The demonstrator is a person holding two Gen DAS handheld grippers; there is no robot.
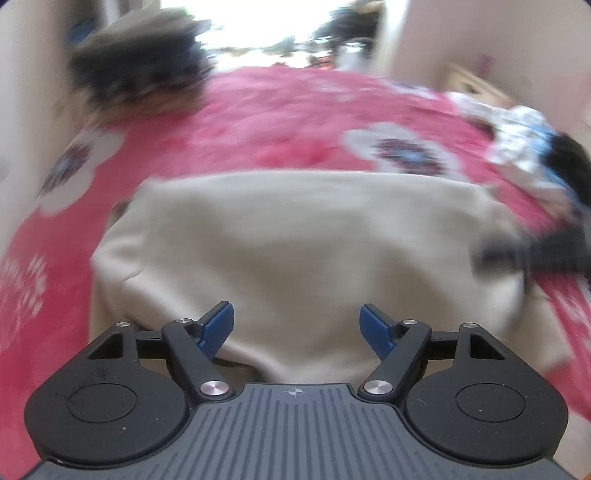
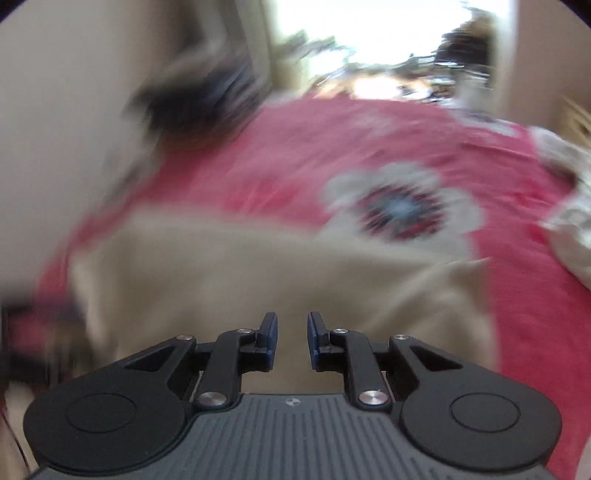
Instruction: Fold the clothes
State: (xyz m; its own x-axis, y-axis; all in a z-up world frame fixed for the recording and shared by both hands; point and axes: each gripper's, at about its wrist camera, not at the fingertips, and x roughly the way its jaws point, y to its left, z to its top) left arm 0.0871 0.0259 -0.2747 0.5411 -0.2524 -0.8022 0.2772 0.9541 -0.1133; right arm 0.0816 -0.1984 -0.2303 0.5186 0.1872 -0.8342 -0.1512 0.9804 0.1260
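Left gripper (image 1: 297, 326) hangs wide and empty over the cream garment's (image 1: 295, 251) near edge; right gripper (image 2: 292, 341), narrow and empty, hovers above it on the red floral blanket (image 1: 280, 122).

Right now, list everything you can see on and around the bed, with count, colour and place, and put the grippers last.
cream garment: one, cream, spread flat on the bedspread just ahead of both grippers.
bedspread: one, pink-red with white flower patches, covering the bed under everything.
dark heap: one, black and brown, far left of the bed; too blurred to identify.
crumpled clothes: one pile, white, blue and black, right edge of the bed.
window: one, bright white, beyond the bed.
left gripper: one, black with blue pads, jaws wide apart above the garment, holding nothing.
right gripper: one, black with blue pads, jaws narrowly apart, nothing visible between them.
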